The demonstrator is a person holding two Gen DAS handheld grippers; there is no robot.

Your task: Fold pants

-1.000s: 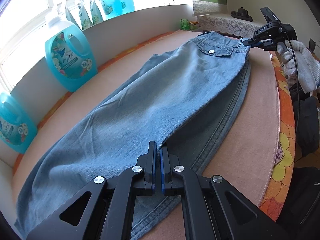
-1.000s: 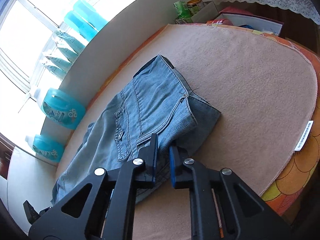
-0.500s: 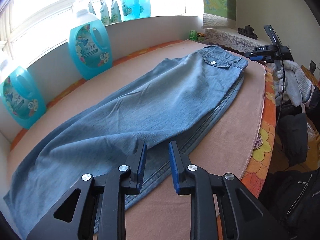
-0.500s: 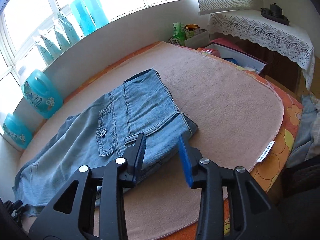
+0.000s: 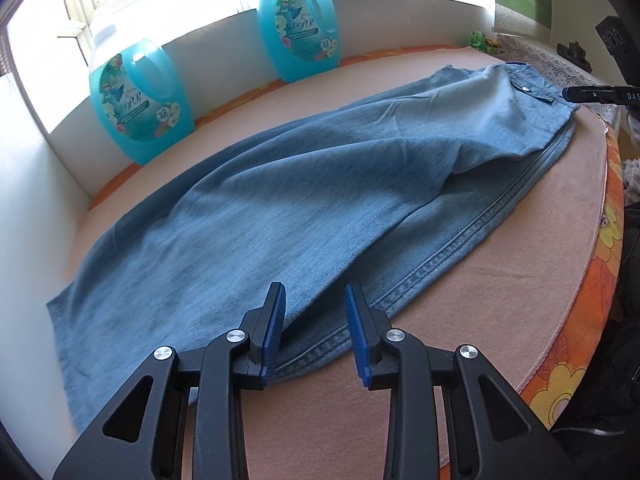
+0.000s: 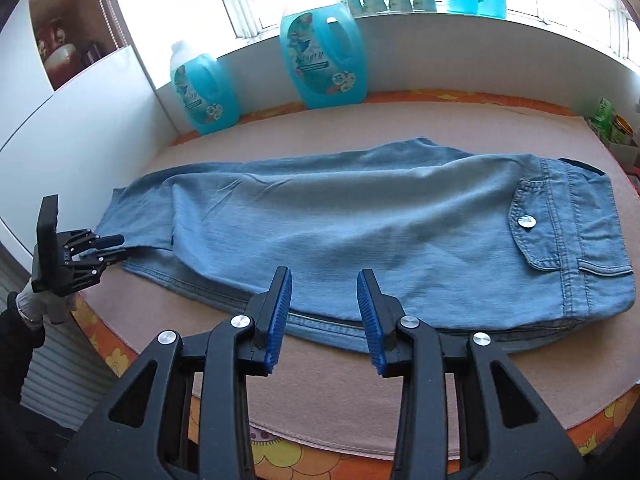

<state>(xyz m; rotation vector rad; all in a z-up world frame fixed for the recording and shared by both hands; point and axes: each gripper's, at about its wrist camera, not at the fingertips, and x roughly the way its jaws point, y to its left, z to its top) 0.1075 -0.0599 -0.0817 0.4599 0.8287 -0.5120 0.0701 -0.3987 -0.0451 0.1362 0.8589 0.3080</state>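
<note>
Pants (image 6: 360, 232) halved lengthwise, flat on counter (image 6: 440, 132); left gripper (image 5: 314, 332) and right gripper (image 6: 324, 316) jaws parted, holding nothing.

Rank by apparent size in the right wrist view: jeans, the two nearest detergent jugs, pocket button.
1. jeans, by far the largest.
2. right jug.
3. left jug; it looks smaller than the right one, but fisheye distortion makes that unsure.
4. pocket button, smallest.

Left gripper (image 5: 314, 328) jaws parted, right gripper (image 6: 324, 316) likewise — both empty (hovering)
</note>
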